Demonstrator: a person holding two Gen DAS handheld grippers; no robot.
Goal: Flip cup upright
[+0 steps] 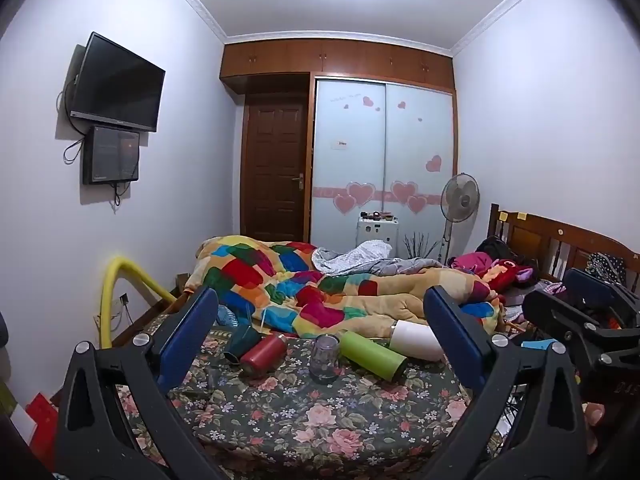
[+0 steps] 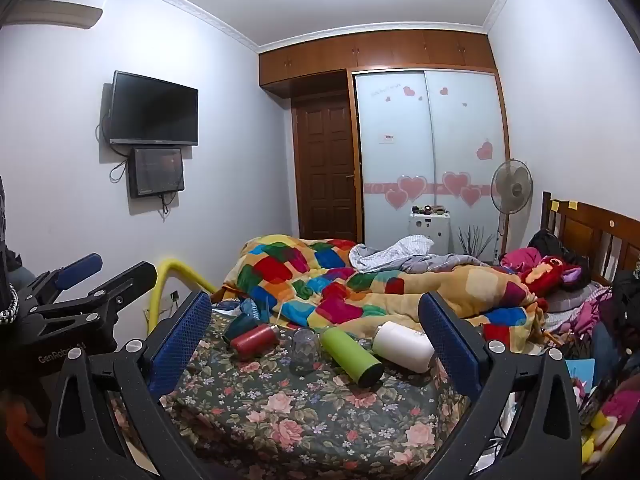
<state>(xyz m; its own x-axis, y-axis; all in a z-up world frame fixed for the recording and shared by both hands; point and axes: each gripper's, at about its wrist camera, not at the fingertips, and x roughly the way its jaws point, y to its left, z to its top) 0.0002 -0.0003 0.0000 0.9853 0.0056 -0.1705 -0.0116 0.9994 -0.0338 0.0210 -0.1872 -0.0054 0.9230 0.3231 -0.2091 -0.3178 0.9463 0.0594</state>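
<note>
On the floral bedsheet (image 1: 304, 420) lie several cups. A dark teal cup (image 1: 241, 343) lies on its side at the left, a red bottle (image 1: 263, 354) beside it. A clear glass cup (image 1: 325, 358) stands mouth down in the middle. A green bottle (image 1: 374, 354) and a white cup (image 1: 416, 340) lie on their sides to the right. The same row shows in the right wrist view: teal cup (image 2: 241, 326), red bottle (image 2: 254, 341), glass cup (image 2: 305, 346), green bottle (image 2: 352, 354), white cup (image 2: 404, 345). My left gripper (image 1: 320, 334) and right gripper (image 2: 316, 330) are both open and empty, held short of the cups.
A patchwork quilt (image 1: 320, 288) is heaped behind the cups. A yellow padded rail (image 1: 116, 292) stands at the bed's left edge. Clothes and a red plush toy (image 2: 552, 274) are piled by the wooden headboard (image 2: 592, 228) at right. Each gripper shows at the edge of the other's view.
</note>
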